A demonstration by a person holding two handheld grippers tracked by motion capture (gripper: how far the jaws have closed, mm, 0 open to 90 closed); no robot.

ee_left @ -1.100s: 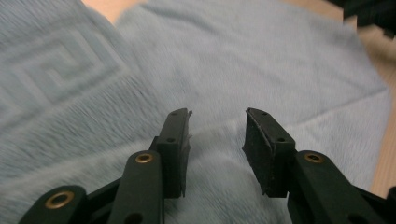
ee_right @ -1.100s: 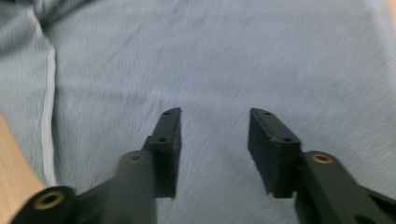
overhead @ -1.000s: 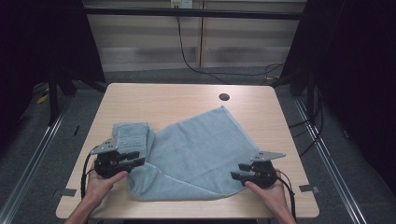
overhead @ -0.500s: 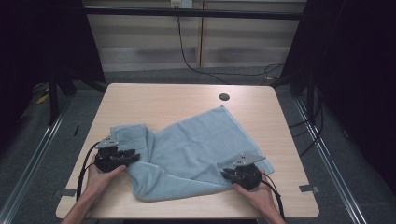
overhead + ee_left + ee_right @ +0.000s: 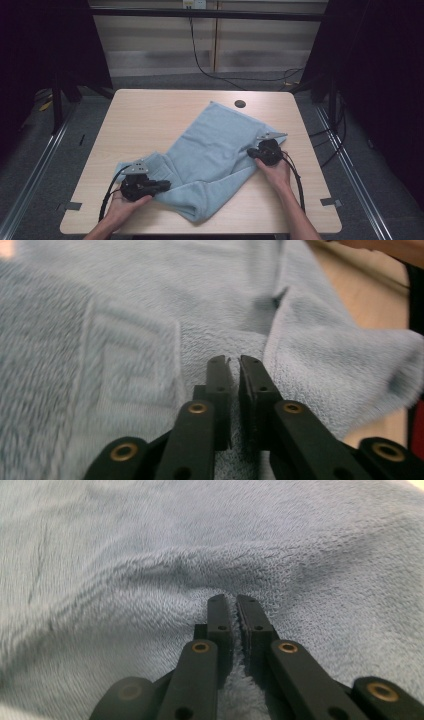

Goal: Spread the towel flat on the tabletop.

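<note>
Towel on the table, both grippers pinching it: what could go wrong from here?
1. The left gripper pinches the towel with just its fingers' ends, so the fabric may slip out when lifted.
2. The right gripper bites a raised pucker; it might catch one layer, leaving the rest behind.
3. The towel's near fold lies close to the table edge and could slide off.

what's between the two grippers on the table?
High view: only the light blue towel spans the stretch from left gripper to right gripper; each is shut on it.
</note>
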